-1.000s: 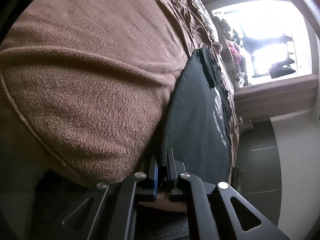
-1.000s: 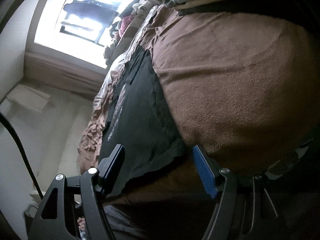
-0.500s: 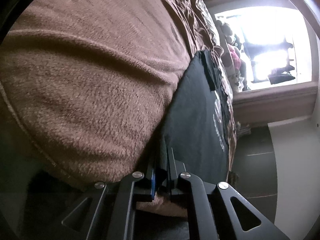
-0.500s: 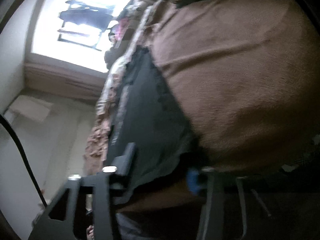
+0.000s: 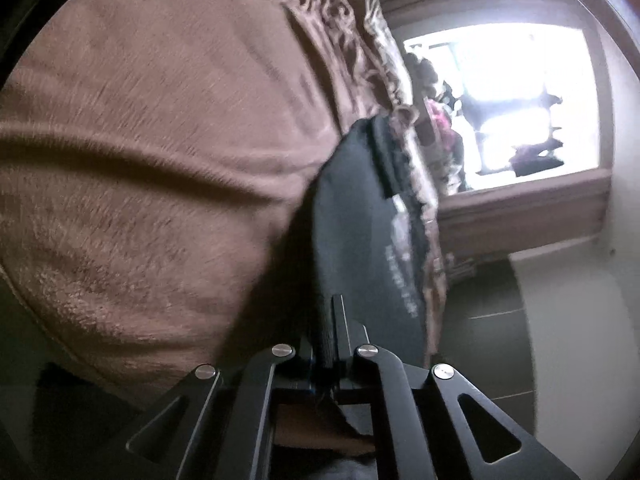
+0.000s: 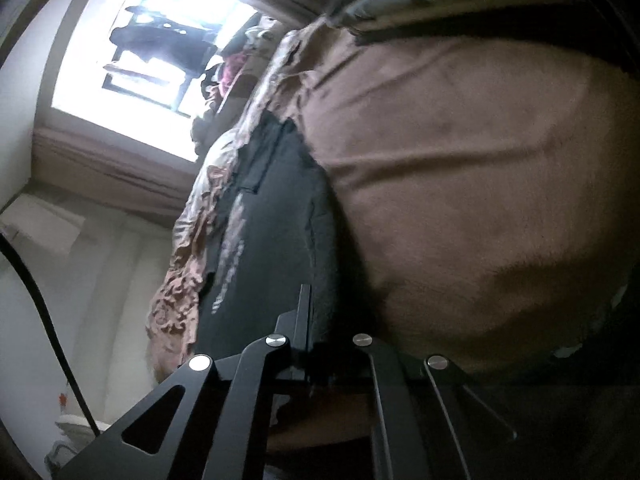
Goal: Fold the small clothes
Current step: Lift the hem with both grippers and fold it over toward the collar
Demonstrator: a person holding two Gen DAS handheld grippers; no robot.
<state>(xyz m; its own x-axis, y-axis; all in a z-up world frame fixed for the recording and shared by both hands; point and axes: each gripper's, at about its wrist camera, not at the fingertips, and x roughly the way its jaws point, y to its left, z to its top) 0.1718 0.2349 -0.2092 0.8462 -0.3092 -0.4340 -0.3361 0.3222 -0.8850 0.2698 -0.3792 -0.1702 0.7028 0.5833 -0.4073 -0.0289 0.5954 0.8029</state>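
Note:
A black T-shirt (image 5: 360, 224) with pale print lies on a brown fleece blanket (image 5: 160, 152); both views are rolled on their side. My left gripper (image 5: 330, 320) is shut on the shirt's near hem, which lifts off the blanket here. In the right wrist view the same black T-shirt (image 6: 276, 220) runs away from me, and my right gripper (image 6: 316, 320) is shut on its near hem at the other corner. Dark cloth fills the narrow gap between each pair of fingers. The shirt's far end with the collar rests flat.
The brown blanket (image 6: 460, 184) covers a bed, with a crumpled patterned sheet (image 6: 180, 280) along its edge. A bright window (image 5: 520, 100) with a wooden sill stands beyond the bed. A black cable (image 6: 44, 308) hangs by the pale wall. Dark floor tiles (image 5: 488, 340) lie beside the bed.
My right gripper's fingers, wide apart a second ago around the shirt's hem, have closed onto it. The left gripper kept its grip and the hem there has lifted a little.

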